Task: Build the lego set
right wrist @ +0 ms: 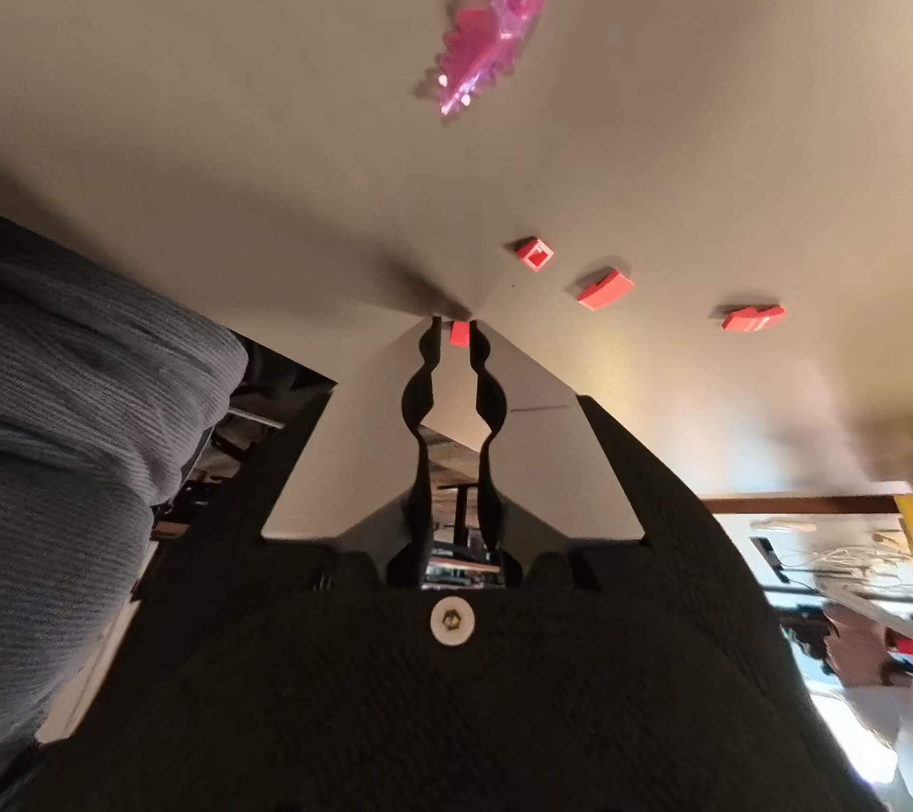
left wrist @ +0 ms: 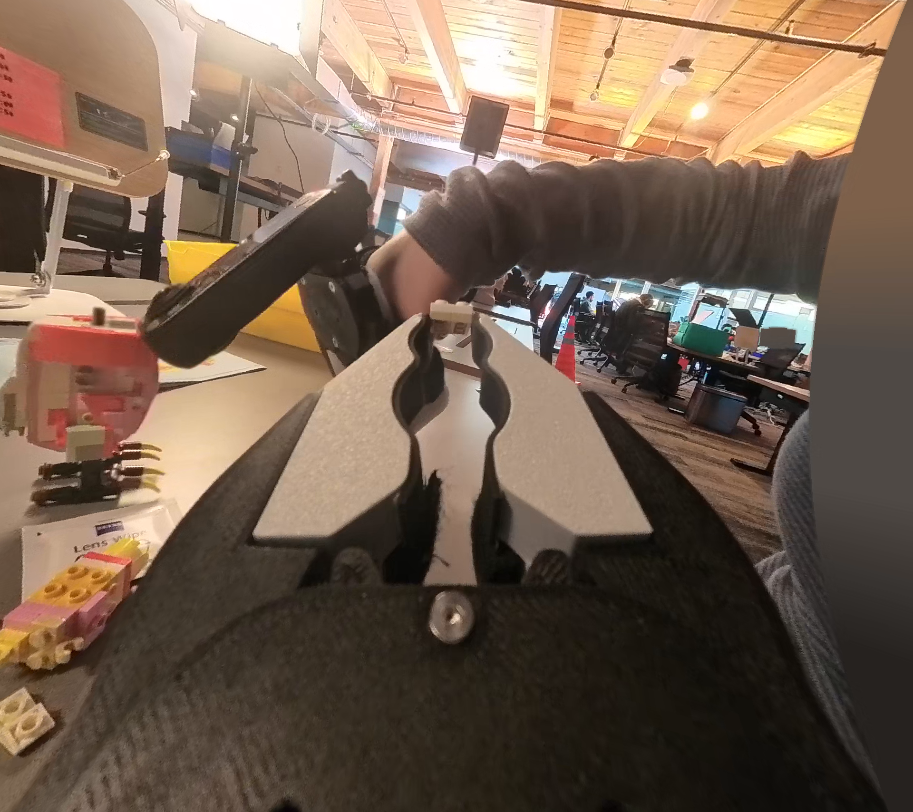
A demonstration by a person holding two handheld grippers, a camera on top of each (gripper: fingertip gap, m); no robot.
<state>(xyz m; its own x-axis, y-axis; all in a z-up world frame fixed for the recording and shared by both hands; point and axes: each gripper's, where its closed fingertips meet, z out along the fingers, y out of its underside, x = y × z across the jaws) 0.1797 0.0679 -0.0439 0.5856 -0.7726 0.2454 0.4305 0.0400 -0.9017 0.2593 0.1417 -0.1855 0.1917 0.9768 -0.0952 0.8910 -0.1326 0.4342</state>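
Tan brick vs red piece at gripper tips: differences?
Colour: the tan brick is cream, the red piece red. Grip: the tan brick spans both left gripper fingertips; the red piece touches one right gripper finger, a gap showing beside the other. Height: the tan brick is raised off the table; the red piece is down at it. Both are toy-brick parts.

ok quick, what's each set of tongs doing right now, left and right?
Left tongs: closed on a small tan brick at the tips.
Right tongs: a small red piece sits between the tips, with a gap on one side; not gripped.
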